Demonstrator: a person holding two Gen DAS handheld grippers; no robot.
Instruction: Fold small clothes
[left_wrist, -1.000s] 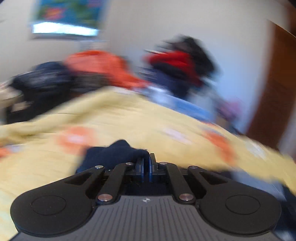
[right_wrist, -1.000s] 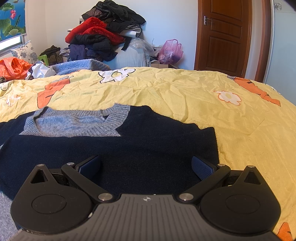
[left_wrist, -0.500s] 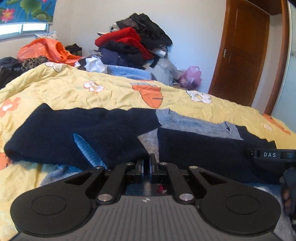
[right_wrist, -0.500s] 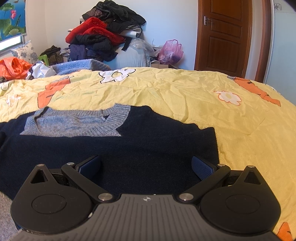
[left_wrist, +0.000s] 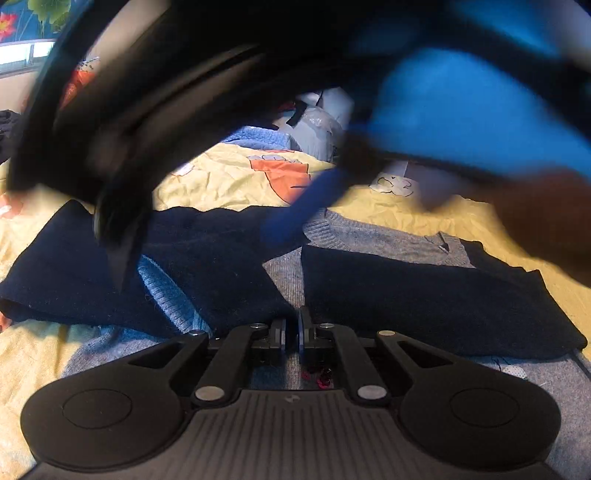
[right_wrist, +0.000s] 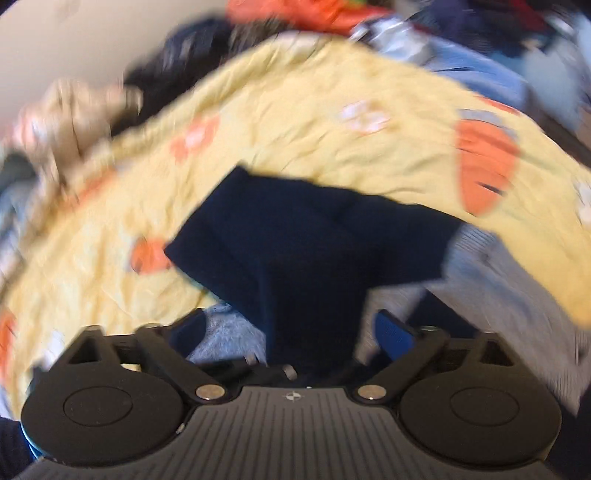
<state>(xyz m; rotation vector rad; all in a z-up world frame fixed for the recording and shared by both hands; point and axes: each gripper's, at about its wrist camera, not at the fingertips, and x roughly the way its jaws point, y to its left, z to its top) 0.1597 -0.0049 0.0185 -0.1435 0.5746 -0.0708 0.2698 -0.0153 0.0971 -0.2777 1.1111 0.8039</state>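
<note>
Left wrist view shows our left gripper (left_wrist: 291, 334) with jaws clenched beside the soft, limp navy sweater (left_wrist: 424, 302), best pinched at its hem, while our right gripper (right_wrist: 291, 332) jaws are closing, not yet gripping.

Knit wool, crumpled cotton, matt plastic.
Navy sweater (left_wrist: 424, 295): soft, fuzzy knit with ribbed grey collar (left_wrist: 388, 240), matt throughout. Yellow bedsheet (left_wrist: 221, 184): thin woven cloth, finely creased, printed with flat orange patches. Left gripper (left_wrist: 291, 334): matt black plastic, ribbed housing, 2 shiny metal rivets. Right gripper (right_wrist: 291, 332): same matt black plastic, blue rubbery pads (right_wrist: 391, 336), jaws closing around navy knit.
</note>
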